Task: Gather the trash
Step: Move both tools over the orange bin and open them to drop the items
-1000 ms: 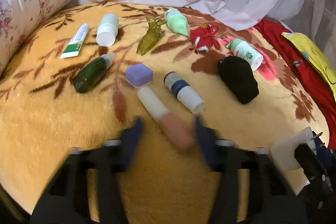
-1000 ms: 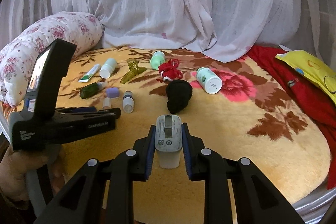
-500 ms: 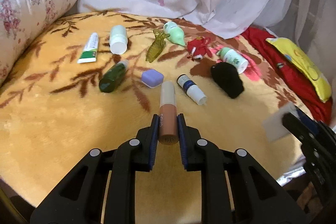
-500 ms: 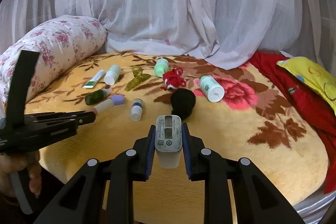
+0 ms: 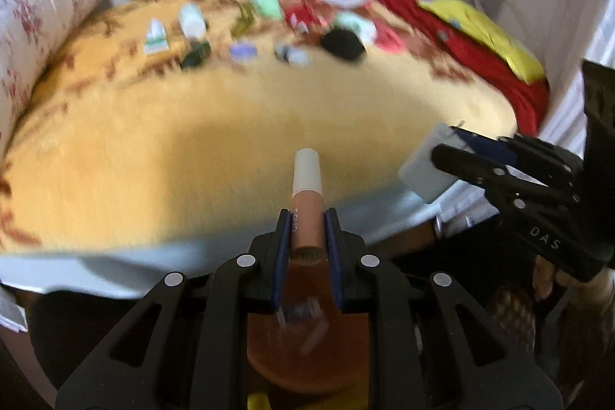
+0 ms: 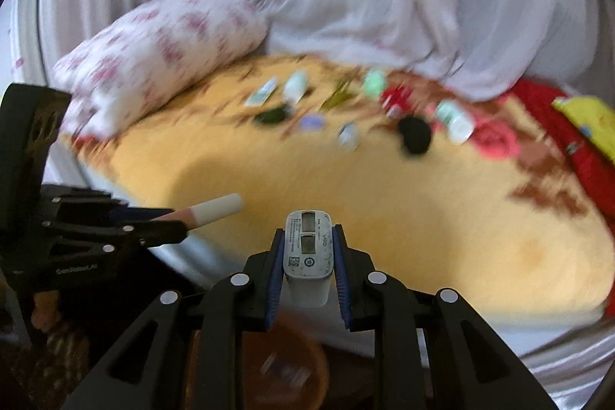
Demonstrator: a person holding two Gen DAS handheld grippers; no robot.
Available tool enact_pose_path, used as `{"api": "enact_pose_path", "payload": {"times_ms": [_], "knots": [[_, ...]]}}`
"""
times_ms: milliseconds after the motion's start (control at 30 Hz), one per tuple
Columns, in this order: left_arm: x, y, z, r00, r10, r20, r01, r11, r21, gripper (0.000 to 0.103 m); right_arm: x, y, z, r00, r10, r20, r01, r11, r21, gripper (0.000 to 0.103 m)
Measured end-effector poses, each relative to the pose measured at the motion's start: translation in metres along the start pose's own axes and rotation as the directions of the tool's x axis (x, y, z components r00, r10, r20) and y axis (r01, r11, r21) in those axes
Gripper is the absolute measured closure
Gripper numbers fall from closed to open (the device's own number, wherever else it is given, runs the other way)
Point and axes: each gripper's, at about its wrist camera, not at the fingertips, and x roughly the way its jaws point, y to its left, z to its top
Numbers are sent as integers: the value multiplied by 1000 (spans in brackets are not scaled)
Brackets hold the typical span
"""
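Both my grippers have drawn back off the bed: left gripper (image 5: 306, 237) clamps the tube (image 5: 306, 202), right gripper (image 6: 307, 258) the box (image 6: 307, 248), bin (image 5: 307, 348) directly below, nearer left.

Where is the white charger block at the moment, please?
In the right wrist view, the white charger block sits clamped in the right gripper, above the orange bin.
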Motion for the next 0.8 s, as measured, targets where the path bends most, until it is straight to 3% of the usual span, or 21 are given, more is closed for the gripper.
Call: {"api": "enact_pose_path", "payload": {"times_ms": [167,367,400,433,500,533,667,800], "knots": [[10,0,-37,993,-36,-115,37,999,5,85,15,20,-37,990,36,-133,-39,999,-17,79],[20,1,-63,974,-67,-216,65,998,-19,85,30,34,-70,961,96,-258,-102,995,-7,79],[22,2,-66,971,-67,-231,63,998,-25,83,30,34,-72,961,100,-258,-104,995,-1,79],[22,2,-68,969,-64,-240,61,998,-22,81,29,34,-73,961,102,-258,-105,995,5,71],[19,2,-68,969,-39,-243,36,999,-16,55,25,32,-71,968,81,-239,-82,997,7,53],[17,3,-68,972,-30,-234,27,1000,-15,51,23,31,-68,973,66,-222,-67,998,3,51],[6,8,-58,983,-3,-185,-1,1000,-21,38,16,20,-59,985,19,-173,-20,1000,-3,46],[-8,19,-38,995,13,-94,-17,999,-44,36,7,8,-41,995,-21,-96,20,1000,-9,43]]}}
